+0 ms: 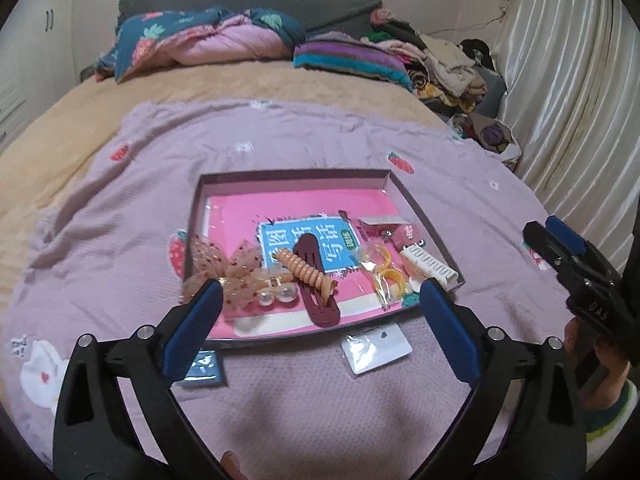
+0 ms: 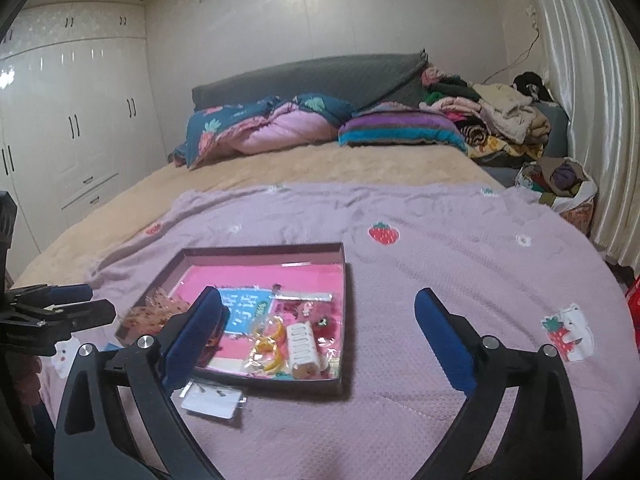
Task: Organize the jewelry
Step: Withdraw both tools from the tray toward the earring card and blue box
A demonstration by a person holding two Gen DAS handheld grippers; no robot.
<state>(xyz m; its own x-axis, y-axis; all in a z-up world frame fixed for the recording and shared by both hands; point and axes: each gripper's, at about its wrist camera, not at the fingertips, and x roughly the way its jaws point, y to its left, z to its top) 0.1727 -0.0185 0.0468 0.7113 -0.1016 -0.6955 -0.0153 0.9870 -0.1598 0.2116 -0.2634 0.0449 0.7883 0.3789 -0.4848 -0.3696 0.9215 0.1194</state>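
A shallow dark box (image 1: 296, 177) (image 2: 264, 249) with a pink booklet inside lies on the lilac blanket. It holds a lace bow clip (image 1: 224, 262), pearl clips (image 1: 276, 294), a peach spiral tie (image 1: 306, 274), a maroon snap clip (image 1: 316, 280), yellow rings in a bag (image 1: 386, 270) (image 2: 272, 340) and a white comb clip (image 1: 430, 266) (image 2: 302, 342). A white earring card (image 1: 376, 348) (image 2: 214, 400) and a blue packet (image 1: 202, 368) lie just in front of the box. My left gripper (image 1: 320, 300) is open, empty, above the box's near edge. My right gripper (image 2: 316, 312) is open, empty, right of the box.
The lilac strawberry blanket (image 1: 320, 152) covers a tan bed. A folded quilt (image 1: 208, 40), a striped pillow (image 1: 352, 58) and a clothes pile (image 1: 448, 64) lie at the headboard. Curtains (image 2: 592, 100) hang on the right, wardrobes (image 2: 72, 120) on the left.
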